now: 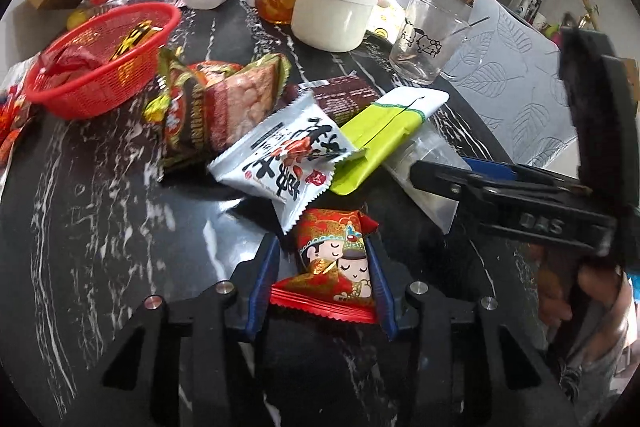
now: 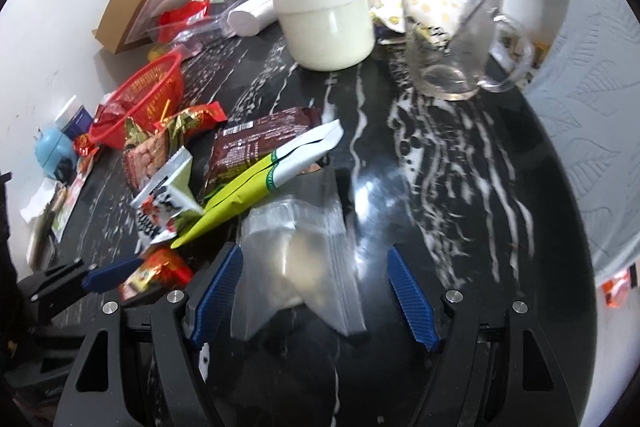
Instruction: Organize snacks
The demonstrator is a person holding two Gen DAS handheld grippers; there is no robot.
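The left gripper clamps a red cartoon-printed snack packet; the right gripper stands open around a clear plastic bag.

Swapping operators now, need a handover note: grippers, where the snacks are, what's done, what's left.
Left gripper: fingers shut on the red cartoon snack packet, still low over the black marble table.
Right gripper: open, the clear plastic bag between its fingers, not gripped.
Red basket, far left: holds a couple of packets already.
Still loose in the pile: white packet, green-and-white packet, brown bar, peanut bag.
Next, likely: carry the red packet to the basket, then clear the rest.
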